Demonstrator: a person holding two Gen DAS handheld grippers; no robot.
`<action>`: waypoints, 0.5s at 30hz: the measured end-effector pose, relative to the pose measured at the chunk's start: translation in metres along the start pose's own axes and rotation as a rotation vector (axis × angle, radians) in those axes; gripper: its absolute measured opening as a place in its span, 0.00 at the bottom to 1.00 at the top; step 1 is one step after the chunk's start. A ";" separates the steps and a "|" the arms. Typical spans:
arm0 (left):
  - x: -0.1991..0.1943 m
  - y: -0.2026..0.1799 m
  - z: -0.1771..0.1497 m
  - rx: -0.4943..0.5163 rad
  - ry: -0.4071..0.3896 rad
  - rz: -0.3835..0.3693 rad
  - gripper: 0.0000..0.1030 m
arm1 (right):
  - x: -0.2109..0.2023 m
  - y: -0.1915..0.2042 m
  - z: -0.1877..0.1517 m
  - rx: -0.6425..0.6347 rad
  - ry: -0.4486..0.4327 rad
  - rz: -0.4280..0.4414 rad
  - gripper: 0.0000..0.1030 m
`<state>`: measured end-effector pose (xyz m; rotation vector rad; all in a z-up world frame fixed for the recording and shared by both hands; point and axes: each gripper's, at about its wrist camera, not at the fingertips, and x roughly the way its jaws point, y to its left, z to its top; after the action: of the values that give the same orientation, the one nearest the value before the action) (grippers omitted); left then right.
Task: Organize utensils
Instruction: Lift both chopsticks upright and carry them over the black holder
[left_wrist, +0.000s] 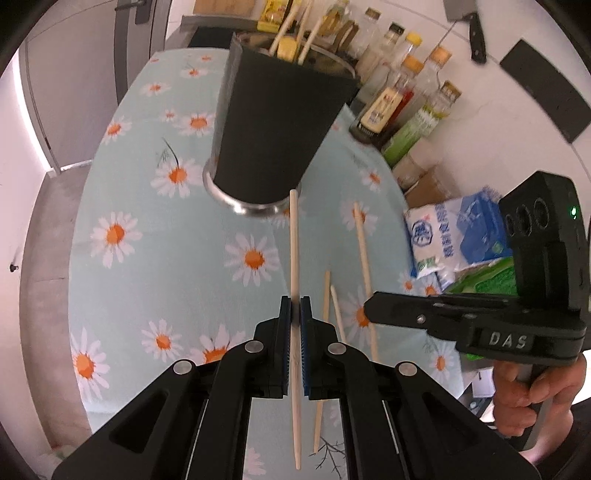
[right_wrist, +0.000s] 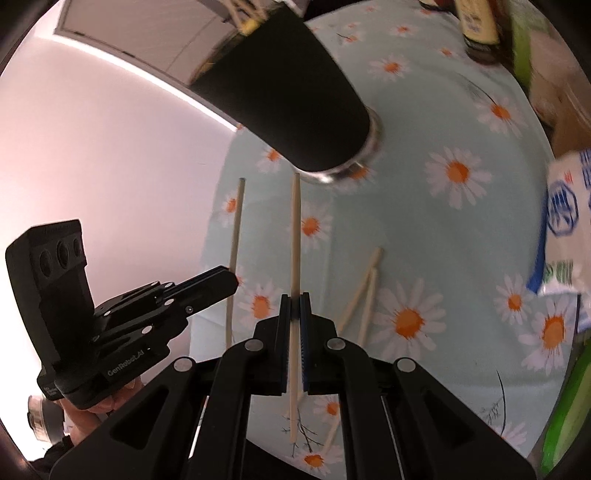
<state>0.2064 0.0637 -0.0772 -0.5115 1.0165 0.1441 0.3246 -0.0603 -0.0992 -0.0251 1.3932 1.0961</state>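
Left gripper (left_wrist: 295, 308): jaws closed on a chopstick (left_wrist: 294, 266), held lengthwise at centre of the left wrist view
Right gripper (right_wrist: 294, 306): jaws closed on a second chopstick (right_wrist: 295, 236), centre of the right wrist view
Holder (left_wrist: 273, 125): black cup with a metal base, upper centre, utensils standing in it
Loose chopsticks (left_wrist: 364, 258): lay on the daisy tablecloth (left_wrist: 147, 236), right of centre
Bottles (left_wrist: 402, 96): upper right

Table: round, draped in a pale blue cloth printed with white-and-orange daisies (left_wrist: 147, 258).
Wall: white tiled surface (left_wrist: 461, 122) at far right, dark rectangular panel (left_wrist: 546, 88) mounted on it.
Floor: grey concrete (left_wrist: 48, 240) at left.
Door: white panel (left_wrist: 74, 74) at far left.
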 end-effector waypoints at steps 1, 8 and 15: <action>-0.003 0.001 0.002 -0.002 -0.009 -0.006 0.04 | 0.000 0.002 0.002 -0.008 -0.002 0.000 0.06; -0.024 0.006 0.015 -0.011 -0.081 -0.037 0.04 | -0.007 0.023 0.013 -0.078 -0.041 0.018 0.06; -0.046 0.009 0.032 -0.001 -0.156 -0.068 0.04 | -0.027 0.041 0.029 -0.139 -0.140 0.031 0.06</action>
<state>0.2037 0.0917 -0.0286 -0.5268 0.8461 0.1219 0.3264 -0.0368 -0.0471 -0.0265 1.1953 1.1966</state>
